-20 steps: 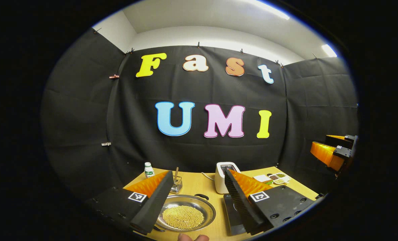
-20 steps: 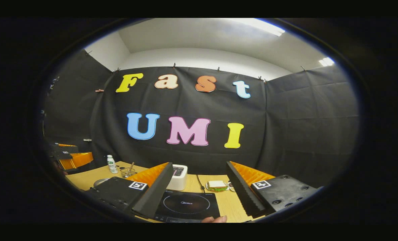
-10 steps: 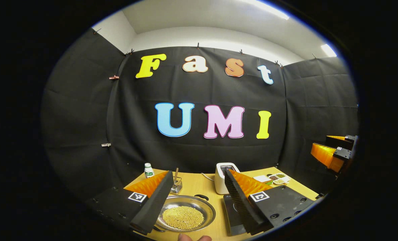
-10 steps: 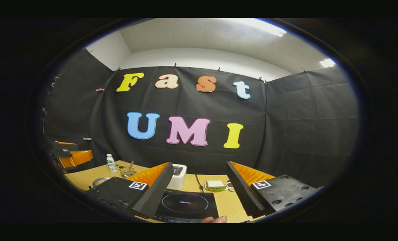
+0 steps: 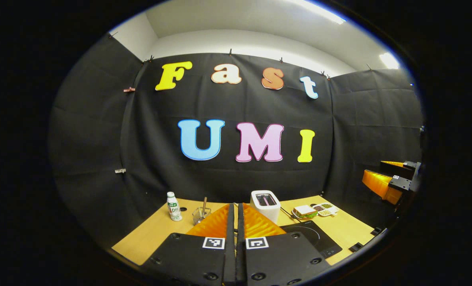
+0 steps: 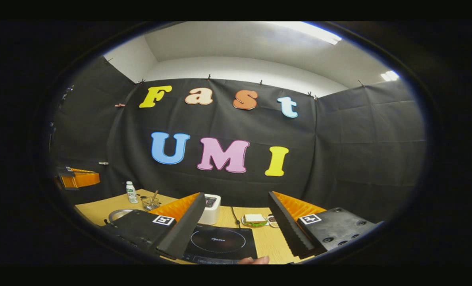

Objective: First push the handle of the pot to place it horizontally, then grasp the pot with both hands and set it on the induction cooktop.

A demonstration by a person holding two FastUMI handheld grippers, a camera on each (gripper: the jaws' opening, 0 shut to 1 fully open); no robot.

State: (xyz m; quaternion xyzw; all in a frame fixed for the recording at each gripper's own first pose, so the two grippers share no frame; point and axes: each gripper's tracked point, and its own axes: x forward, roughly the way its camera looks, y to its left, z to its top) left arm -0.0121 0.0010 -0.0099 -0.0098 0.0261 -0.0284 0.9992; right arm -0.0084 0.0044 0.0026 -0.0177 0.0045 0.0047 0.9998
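Wooden desk [image 5: 156,232] in a black-walled booth, tongs raised above it.

Lower middle of the left gripper view, the left tongs [image 5: 236,222] are pressed closed on nothing; the right tongs [image 6: 236,222] stand open over the cooktop [image 6: 220,242]. The pot [image 6: 118,215] peeks out at lower left of the right gripper view, its handle hidden. Risk: closed tongs descending blind could strike the rim rather than the handle, sliding the pot or spilling it.

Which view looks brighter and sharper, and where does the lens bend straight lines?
Left gripper view: brighter and crisper; the ceiling light glares white, and the table edge curves with the fisheye. Right gripper view: dimmer and softer; its ceiling light is also blown out, the wall's top edge bows, and the induction cooktop shows a faint sheen.
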